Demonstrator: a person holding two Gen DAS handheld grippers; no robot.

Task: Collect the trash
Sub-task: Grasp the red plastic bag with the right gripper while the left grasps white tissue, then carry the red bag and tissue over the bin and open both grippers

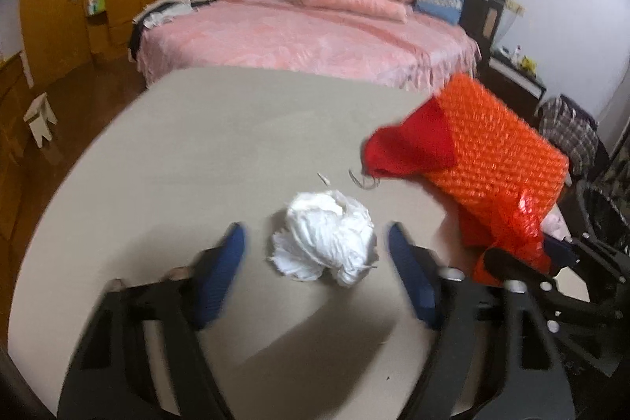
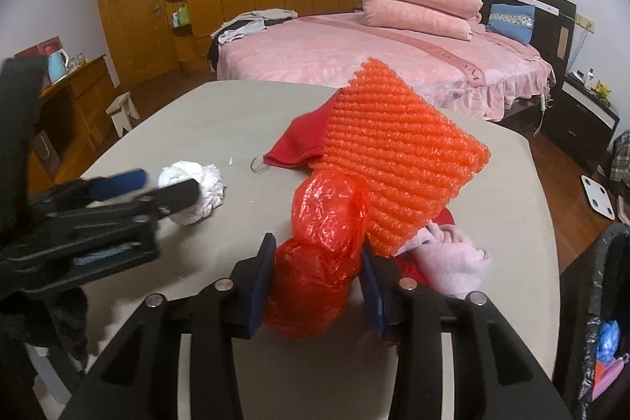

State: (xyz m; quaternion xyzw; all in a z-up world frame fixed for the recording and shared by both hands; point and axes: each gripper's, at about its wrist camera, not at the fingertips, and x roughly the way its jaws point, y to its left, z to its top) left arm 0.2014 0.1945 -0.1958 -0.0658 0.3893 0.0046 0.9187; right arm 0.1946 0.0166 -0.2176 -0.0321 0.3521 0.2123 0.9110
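Right tool (image 2: 315,286) clamped on our red plastic bag (image 2: 315,262).
Our left tool (image 1: 315,262) stands open astride the crumpled white tissue wad (image 1: 327,239) on the grey surface (image 1: 220,144), pads not touching.

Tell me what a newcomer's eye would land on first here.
The orange bubble wrap dominates the middle of the grey table, with a crumpled red plastic bag clamped in the right gripper. Further left, a white tissue wad sits between the left gripper's jaws.
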